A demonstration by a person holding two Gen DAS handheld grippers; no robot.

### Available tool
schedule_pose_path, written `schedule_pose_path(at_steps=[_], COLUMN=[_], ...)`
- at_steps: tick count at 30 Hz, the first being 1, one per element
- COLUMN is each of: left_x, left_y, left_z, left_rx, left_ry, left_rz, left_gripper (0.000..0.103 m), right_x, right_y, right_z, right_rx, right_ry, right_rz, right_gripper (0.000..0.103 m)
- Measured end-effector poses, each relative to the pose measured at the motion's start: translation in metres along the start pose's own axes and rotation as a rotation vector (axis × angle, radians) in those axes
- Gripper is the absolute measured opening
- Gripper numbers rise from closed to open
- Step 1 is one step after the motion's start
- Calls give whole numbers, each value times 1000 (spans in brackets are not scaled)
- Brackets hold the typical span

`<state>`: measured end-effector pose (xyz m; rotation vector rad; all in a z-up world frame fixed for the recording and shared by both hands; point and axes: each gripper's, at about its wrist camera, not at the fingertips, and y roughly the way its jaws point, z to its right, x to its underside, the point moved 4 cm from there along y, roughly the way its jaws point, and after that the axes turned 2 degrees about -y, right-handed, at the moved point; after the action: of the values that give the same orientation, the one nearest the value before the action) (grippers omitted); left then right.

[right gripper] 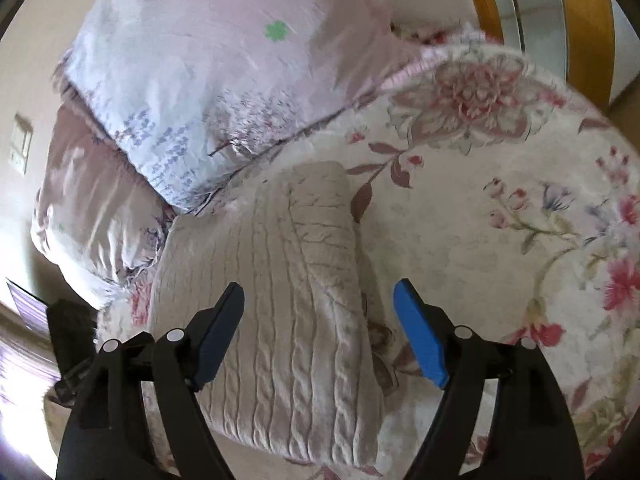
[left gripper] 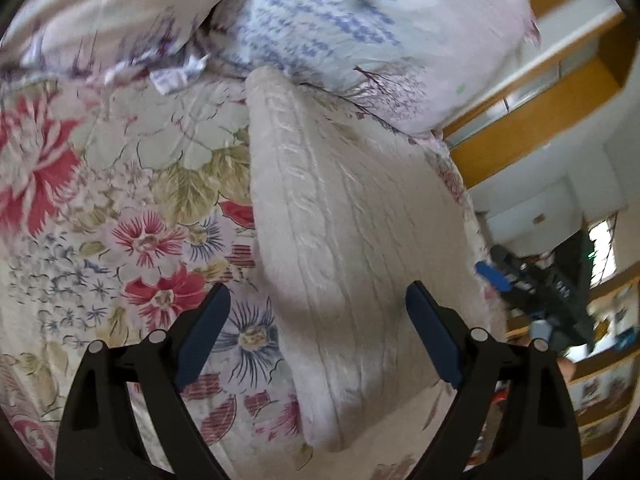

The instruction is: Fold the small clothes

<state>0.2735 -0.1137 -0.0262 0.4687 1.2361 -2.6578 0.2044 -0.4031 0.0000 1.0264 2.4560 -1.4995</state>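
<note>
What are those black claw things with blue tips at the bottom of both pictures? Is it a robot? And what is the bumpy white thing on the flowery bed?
Not a robot. A person holds a pinching tool in each hand, and a small camera sits on each tool, looking out along its two fingers. One picture comes from the left gripper, the other from the right gripper. The round, bent look comes from the wide lens.

The bumpy thing is a cream cable-knit sweater, already folded into a long shape. It lies on a quilted bedspread with red and pink flowers, next to a pale pillow printed with blue marks.

Both tools are open and hold nothing. They hover over the sweater, one at each side. In the left picture you can even spot the other tool's blue tip.
</note>
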Motion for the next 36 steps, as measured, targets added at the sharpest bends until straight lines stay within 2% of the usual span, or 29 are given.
schedule_pose_path(at_steps=[9,15,19,22,25,26,28,30,32,36], left_x=[-12,-18,-24,-25,-26,-25,-24,-22,-20,-17], left_y=[13,19,26,27,28,29,30,23,14,-8], left_z=[-3,-2,0,2,1,0,-2,-4,-4,3], left_rx=[110,143,168,170,171,171,175,186,216,249], left_ry=[-86,-94,-100,-93,-99,-101,-108,-107,-106,-71], left_rz=[-32,-42,-48,-47,-47,-48,-50,-41,-32,-21], left_gripper=[87,82,79,79,70,66,57,44,38,36], right_x=[-10,-14,-13,-10,-7,-7,-3,-1,1,9], right_y=[40,49,58,61,64,64,64,60,55,35], right_z=[15,18,14,9,9,10,8,4,-2,-28], right_rx=[-111,-135,-204,-233,-274,-288,-341,-342,-359,-425], right_ry=[62,58,48,26,44,47,69,62,70,41], right_rz=[-96,-100,-130,-141,-153,-154,-148,-126,-104,-60], right_gripper=[79,78,64,62,52,40,33,31,29,28])
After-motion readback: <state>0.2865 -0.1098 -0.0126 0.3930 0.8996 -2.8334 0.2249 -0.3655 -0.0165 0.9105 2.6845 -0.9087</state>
